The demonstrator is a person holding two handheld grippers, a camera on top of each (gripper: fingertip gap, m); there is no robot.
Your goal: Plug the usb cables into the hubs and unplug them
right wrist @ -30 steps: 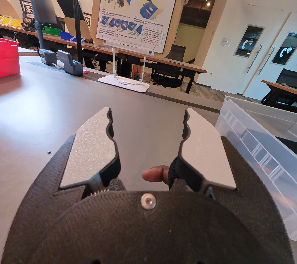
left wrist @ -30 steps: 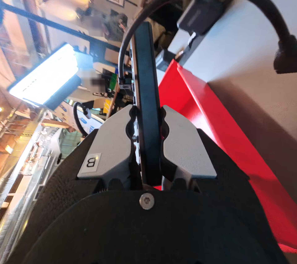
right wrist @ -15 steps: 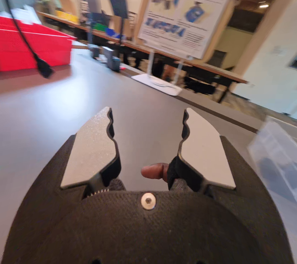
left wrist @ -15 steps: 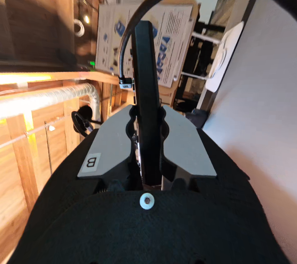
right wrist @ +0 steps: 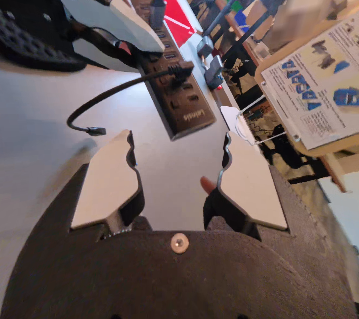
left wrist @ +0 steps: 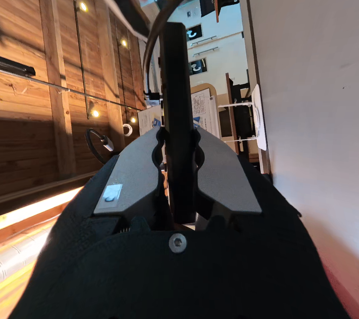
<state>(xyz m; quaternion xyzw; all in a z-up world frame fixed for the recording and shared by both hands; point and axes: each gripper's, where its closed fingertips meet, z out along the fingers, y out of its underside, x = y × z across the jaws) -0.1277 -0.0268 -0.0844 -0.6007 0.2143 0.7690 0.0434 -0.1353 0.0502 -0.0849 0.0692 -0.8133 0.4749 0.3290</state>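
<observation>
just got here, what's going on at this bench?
A person is working two hand-held grippers. The left hand-held gripper is shut on a long black multi-port USB hub, held above the grey table. Two cables are plugged into it: a thin black short cable whose free end dangles, and a thicker dark cable nearer the gripper. The right hand-held gripper is open and empty, pointed at the hub's end.

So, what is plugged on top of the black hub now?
On the port face of the black hub, a short black cable is plugged near the middle, and a thicker cable farther back. The left gripper covers some ports, so those cannot be checked.
</observation>
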